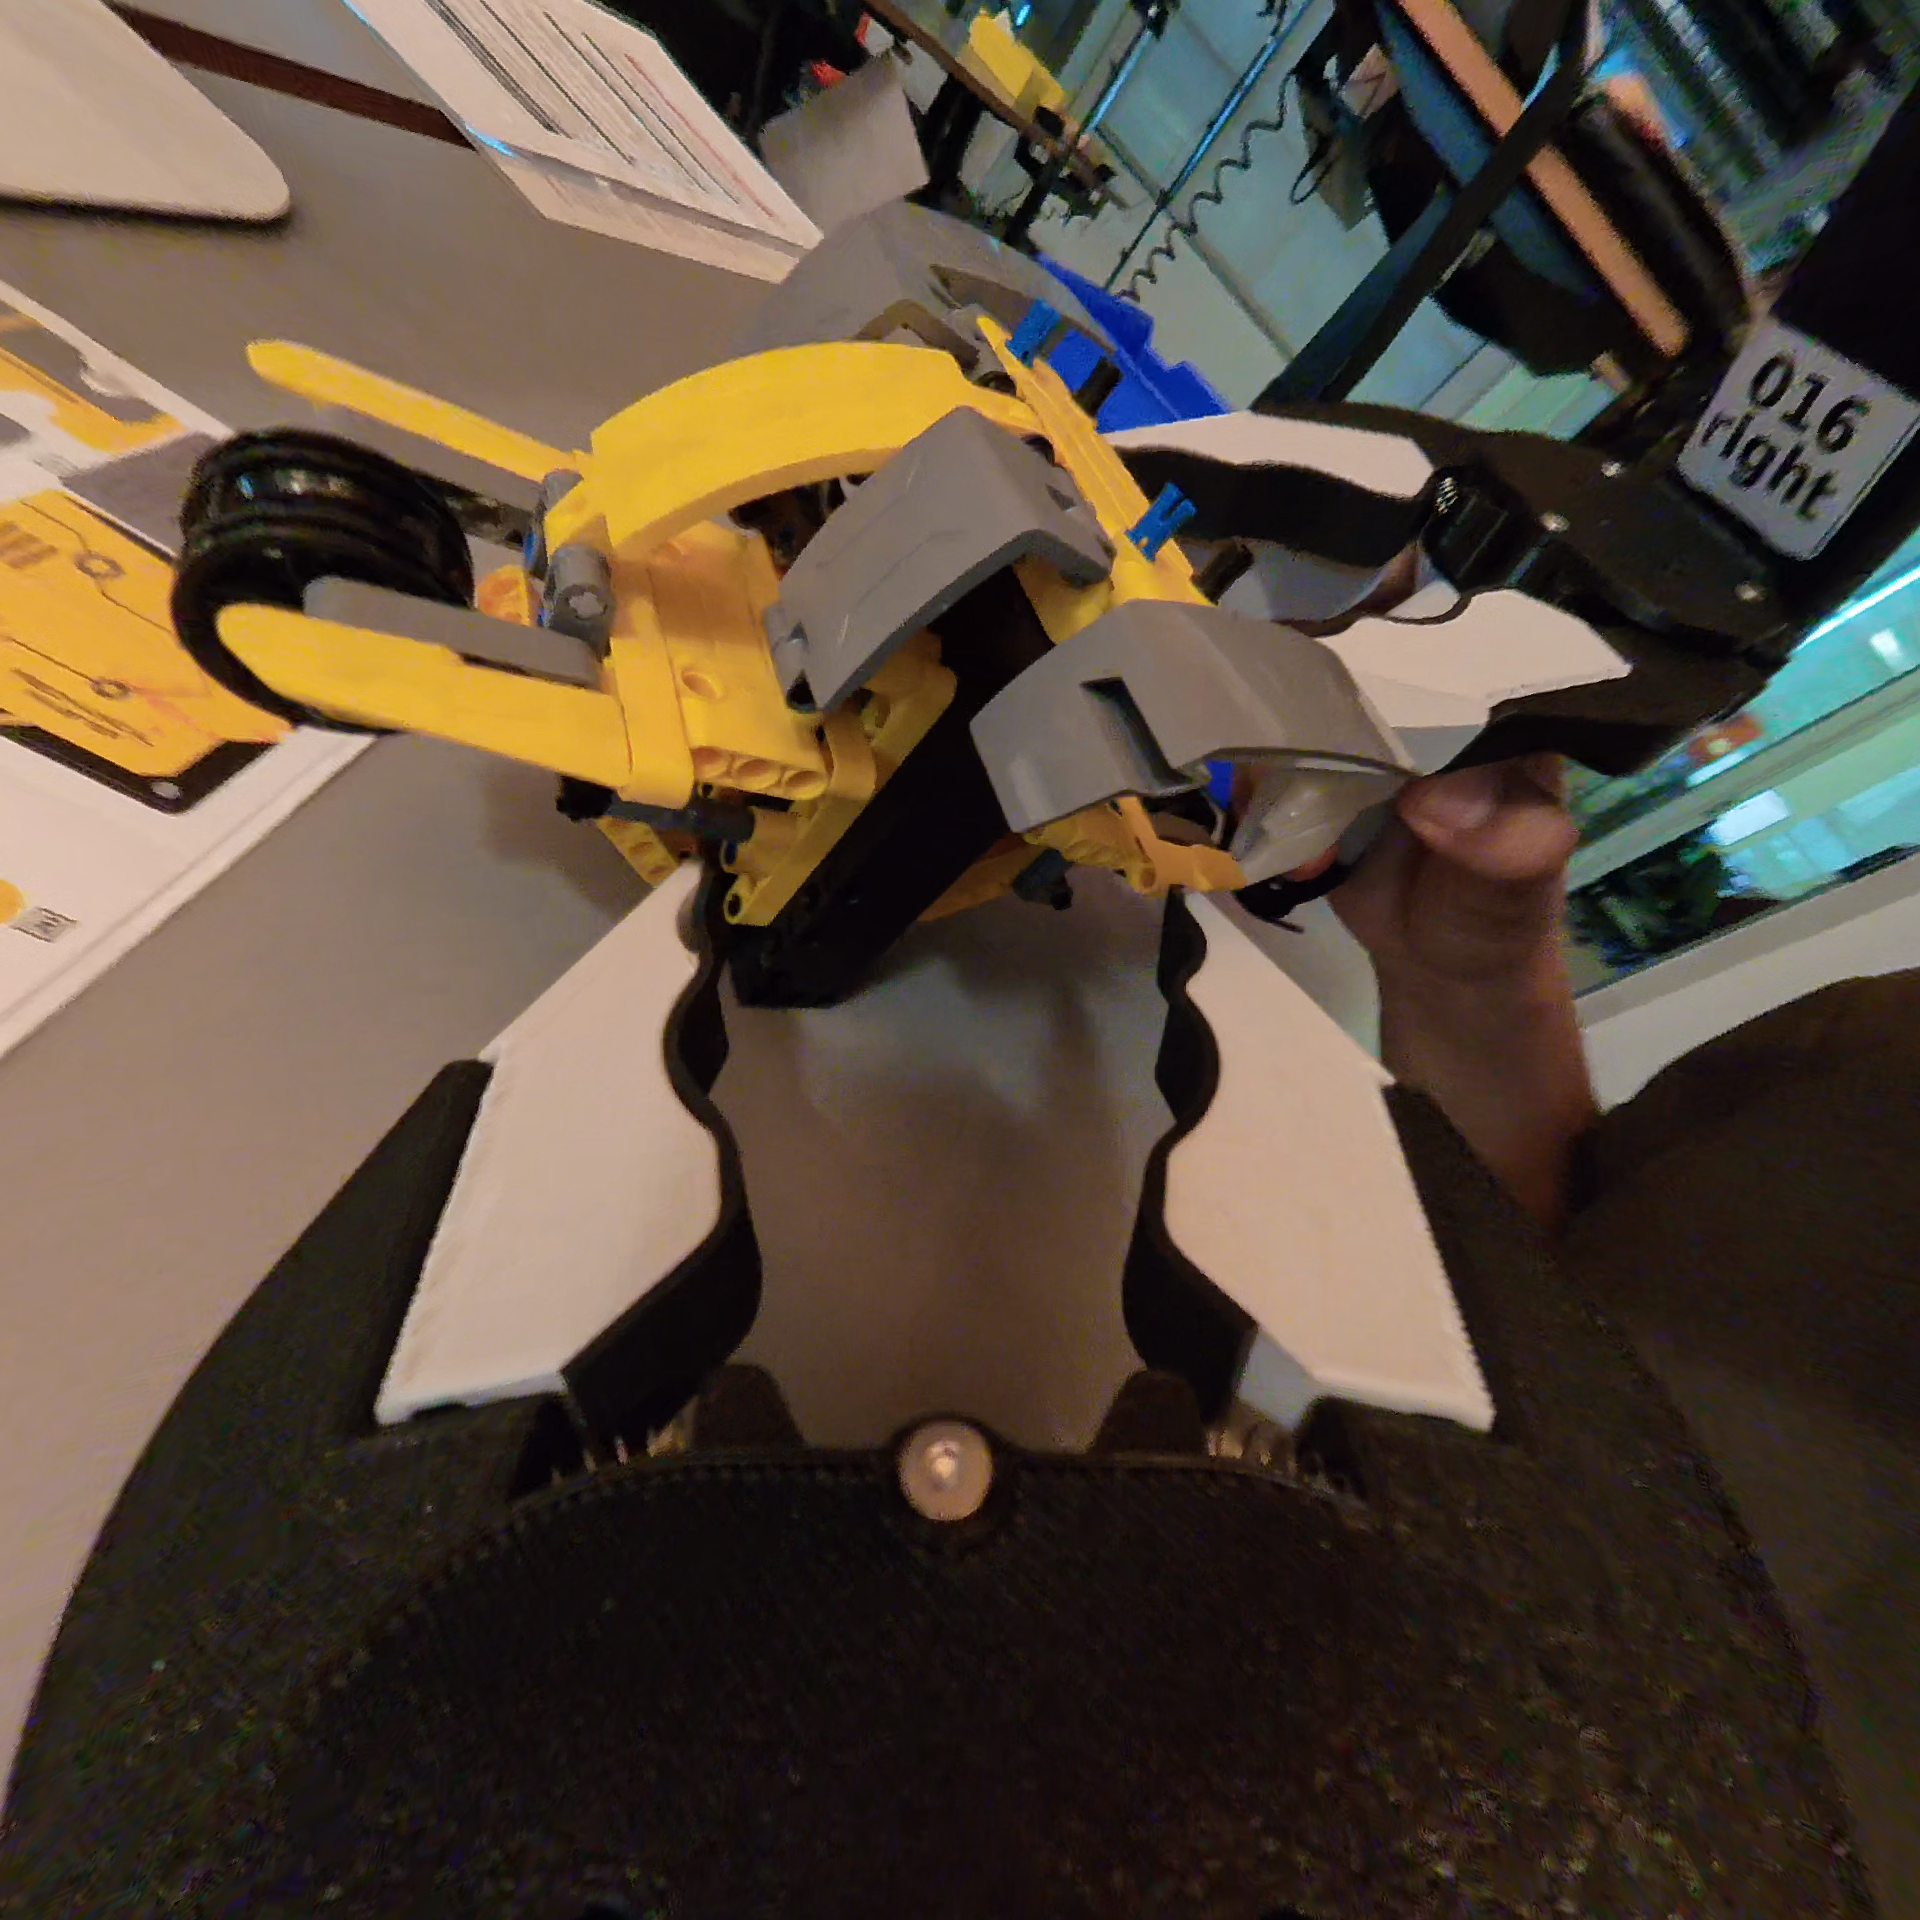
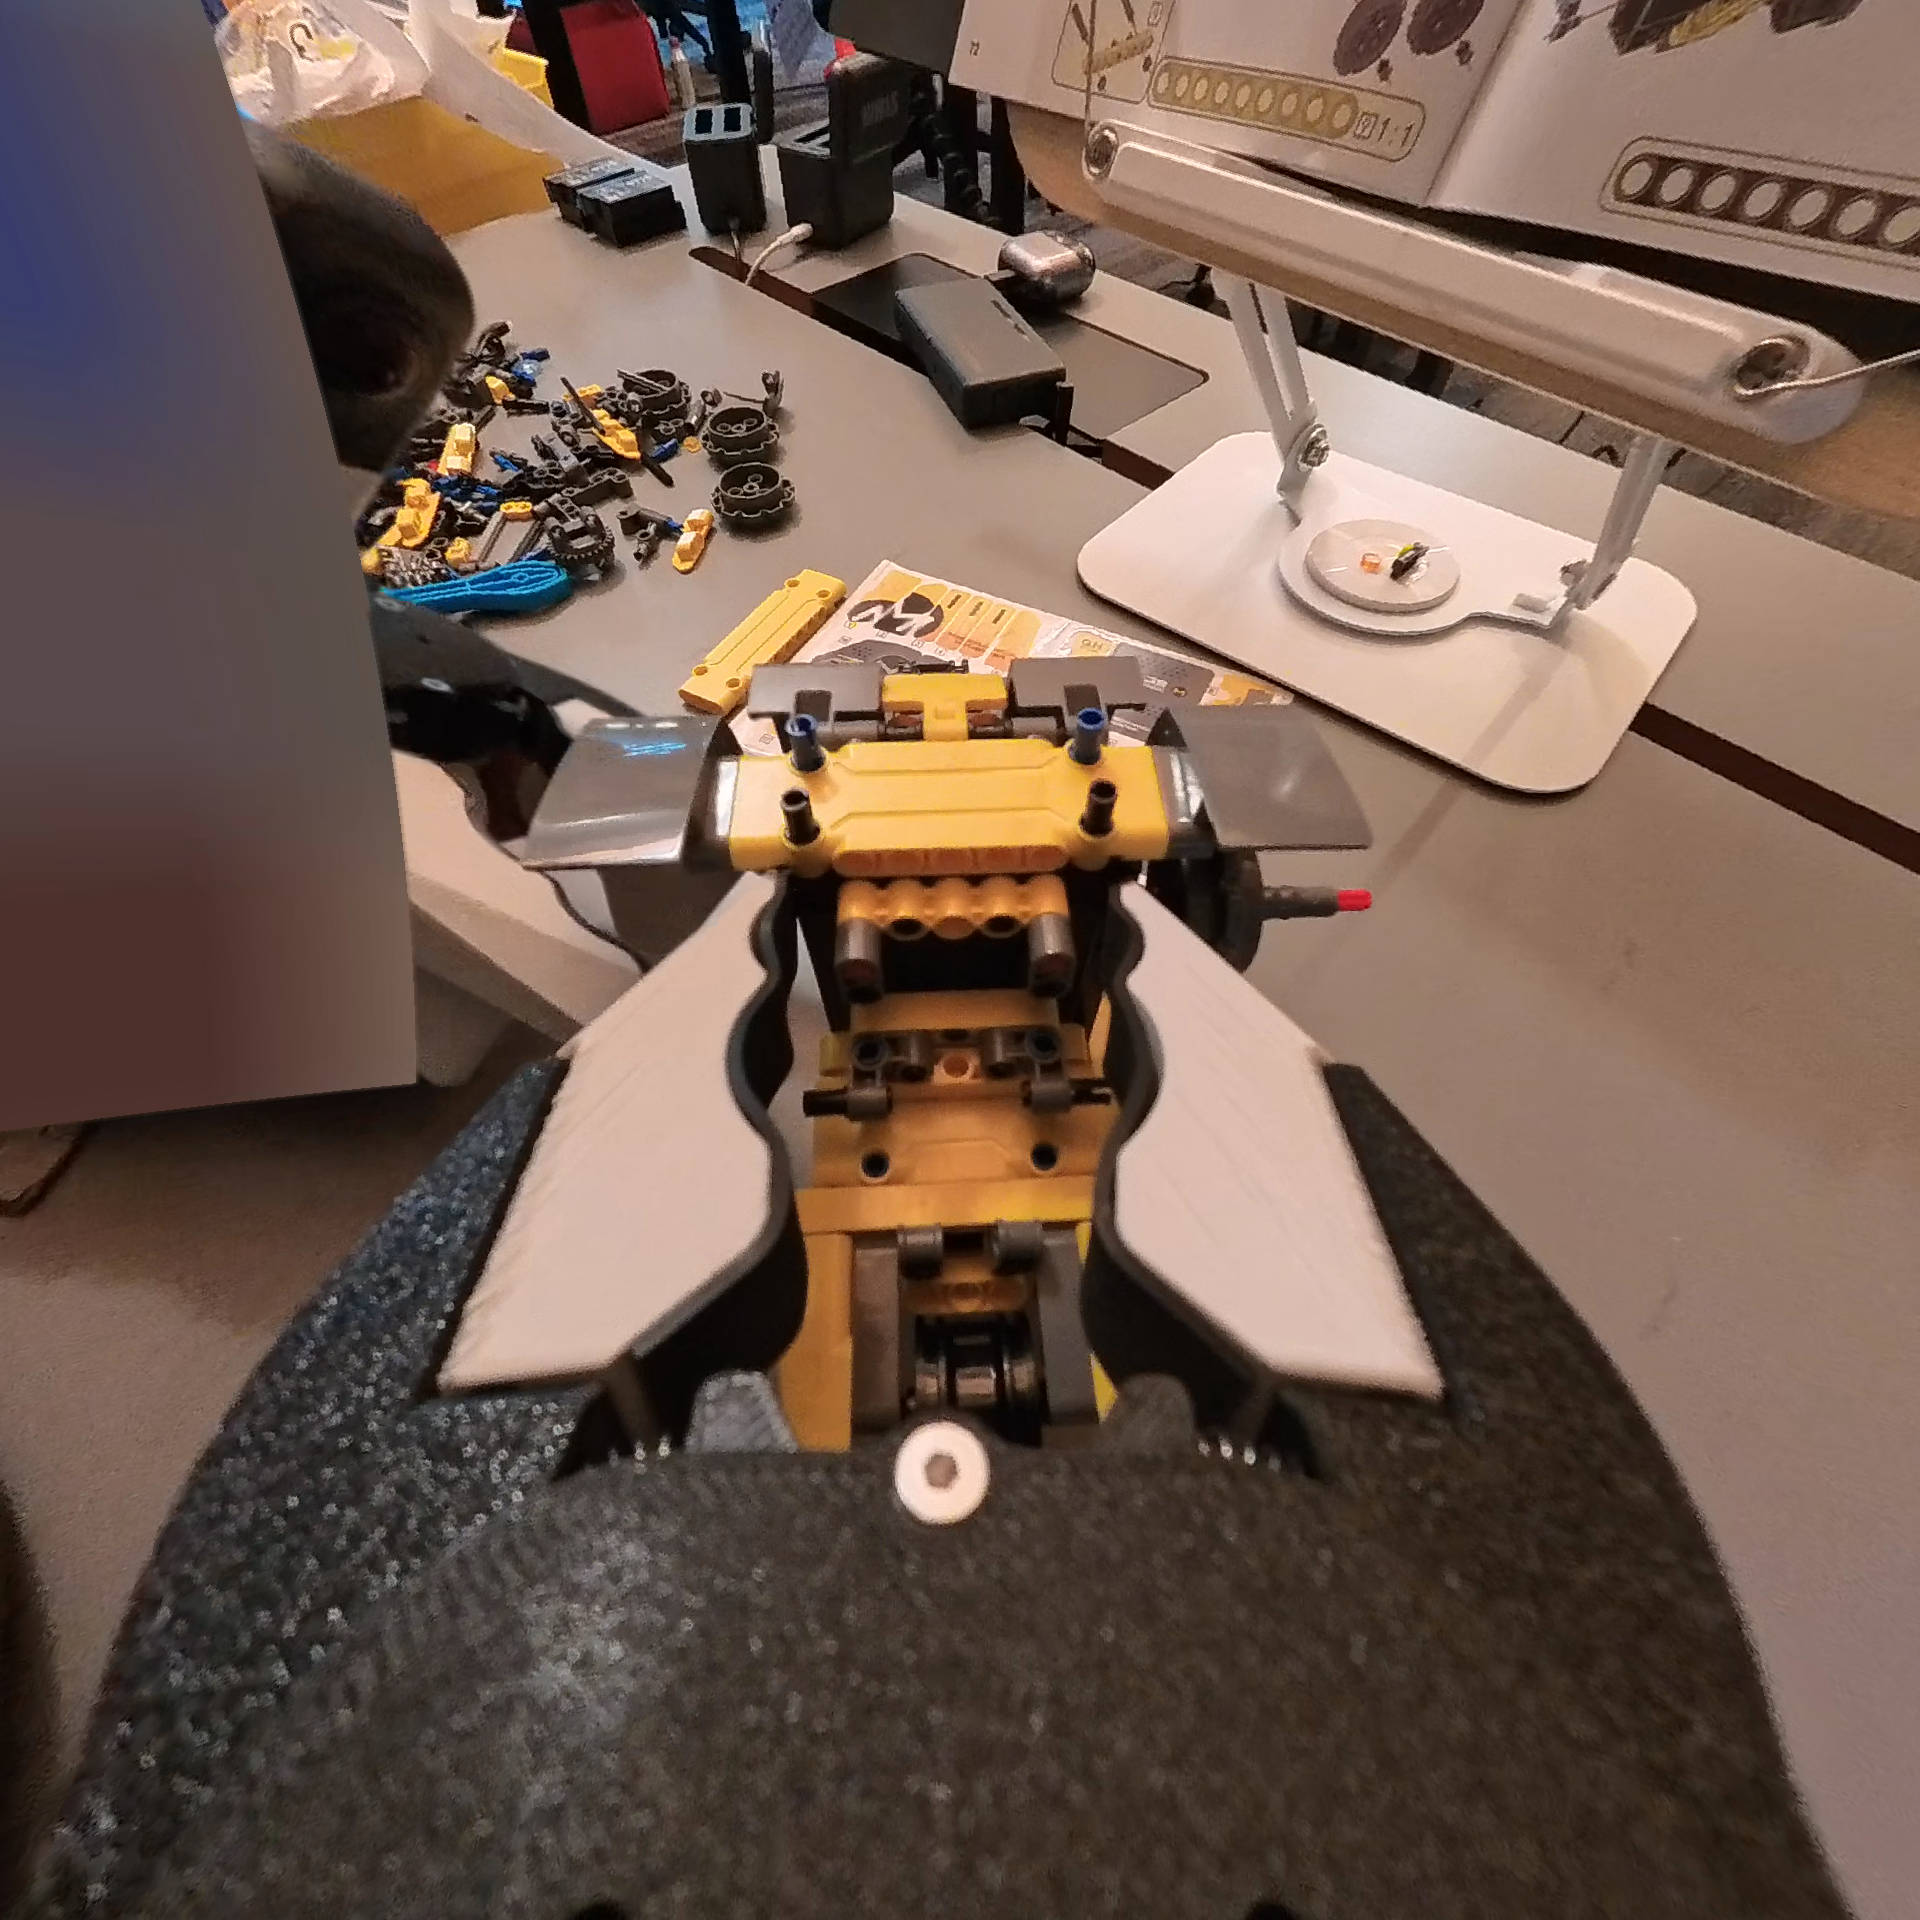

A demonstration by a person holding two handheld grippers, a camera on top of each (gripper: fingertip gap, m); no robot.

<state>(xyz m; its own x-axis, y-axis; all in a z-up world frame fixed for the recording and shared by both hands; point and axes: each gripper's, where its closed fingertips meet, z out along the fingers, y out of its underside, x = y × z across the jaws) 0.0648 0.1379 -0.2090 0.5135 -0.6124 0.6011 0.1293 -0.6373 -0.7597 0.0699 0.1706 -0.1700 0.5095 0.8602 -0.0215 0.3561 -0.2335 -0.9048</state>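
While your right tongs clench the yellow model lengthwise, your left tongs grip its black underside crosswise.

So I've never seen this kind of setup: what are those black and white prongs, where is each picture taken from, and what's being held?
No robot here: a person holds a hand-held gripper in each hand, each with a camera looking along its two white fingers. In the left view, the left hand-held gripper closes on the black underside of a yellow and grey toy vehicle; the right hand-held gripper comes in from the side. The right view shows that gripper clamping the same model. On the grey table lie loose toy parts, an instruction sheet and a white stand.
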